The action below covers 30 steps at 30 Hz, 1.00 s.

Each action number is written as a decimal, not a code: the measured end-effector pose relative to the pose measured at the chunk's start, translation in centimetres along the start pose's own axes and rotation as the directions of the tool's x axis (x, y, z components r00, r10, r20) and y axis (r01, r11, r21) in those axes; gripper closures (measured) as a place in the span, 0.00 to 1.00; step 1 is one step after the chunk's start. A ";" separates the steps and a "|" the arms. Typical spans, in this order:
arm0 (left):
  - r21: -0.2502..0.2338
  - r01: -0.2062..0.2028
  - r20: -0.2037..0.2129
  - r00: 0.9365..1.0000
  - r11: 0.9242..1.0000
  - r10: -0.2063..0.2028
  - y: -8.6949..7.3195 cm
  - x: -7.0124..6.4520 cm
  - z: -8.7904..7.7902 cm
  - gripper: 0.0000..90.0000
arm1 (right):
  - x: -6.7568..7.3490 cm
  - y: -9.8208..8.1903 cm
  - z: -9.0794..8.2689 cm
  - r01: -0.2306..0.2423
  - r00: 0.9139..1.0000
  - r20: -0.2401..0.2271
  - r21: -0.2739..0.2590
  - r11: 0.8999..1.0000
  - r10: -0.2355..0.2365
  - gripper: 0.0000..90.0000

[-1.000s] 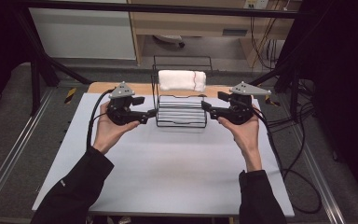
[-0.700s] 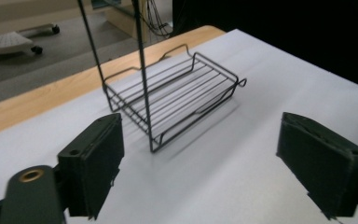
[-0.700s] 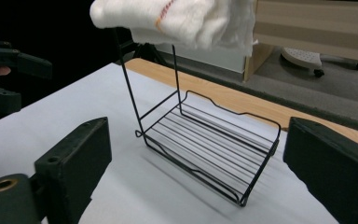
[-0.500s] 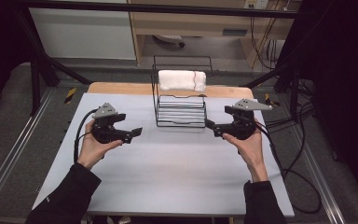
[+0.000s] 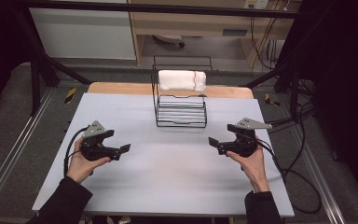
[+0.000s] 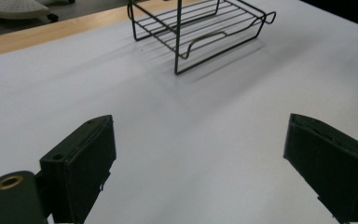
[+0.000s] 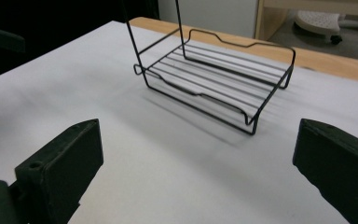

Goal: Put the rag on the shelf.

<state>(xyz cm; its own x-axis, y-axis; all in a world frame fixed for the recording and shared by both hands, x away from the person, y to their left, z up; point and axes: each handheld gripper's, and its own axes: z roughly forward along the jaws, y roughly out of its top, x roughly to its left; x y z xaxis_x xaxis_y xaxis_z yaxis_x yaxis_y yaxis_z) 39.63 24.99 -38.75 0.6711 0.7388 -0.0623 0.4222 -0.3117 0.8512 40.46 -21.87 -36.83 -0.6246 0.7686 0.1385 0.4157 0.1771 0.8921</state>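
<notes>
A black two-tier wire rack [image 5: 181, 103] stands at the back middle of the white table [image 5: 168, 163]. A folded white towel [image 5: 182, 80] lies on its top shelf. Its lower shelf [image 6: 200, 28] [image 7: 219, 81] holds nothing. My left gripper [image 5: 125, 149] is held at the table's left, open, with nothing between its jaws. My right gripper [image 5: 212, 142] is held at the right, also open and holding nothing. Both point inward, well in front of the rack. In the gripper views the jaws stand wide apart over bare tabletop.
A wooden strip [image 5: 121, 87] runs along the table's far edge. Cables [image 5: 298, 177] trail off the right side. Metal frame rails [image 5: 9, 154] flank the table. A rolling chair base [image 7: 319, 21] sits on the floor beyond.
Both grippers have drawn back from the sides of the rack toward the person and outward. They now hover over the table's near half, apart from the rack.
</notes>
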 end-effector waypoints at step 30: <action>0.051 0.045 -0.004 0.999 0.998 -0.044 -7.5 1.6 -1.8 0.10 | -1.6 -8.7 -1.8 -0.041 0.999 -0.012 0.143 0.989 0.043 0.01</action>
<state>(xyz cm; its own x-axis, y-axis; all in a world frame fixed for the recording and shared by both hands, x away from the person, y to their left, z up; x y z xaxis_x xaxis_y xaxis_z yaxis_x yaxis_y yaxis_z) 36.43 29.54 -44.25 0.6493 0.7542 -0.0980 0.4820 -0.3084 0.8201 36.67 -25.71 -44.01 -0.6143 0.7678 0.1820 0.5311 0.2319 0.8149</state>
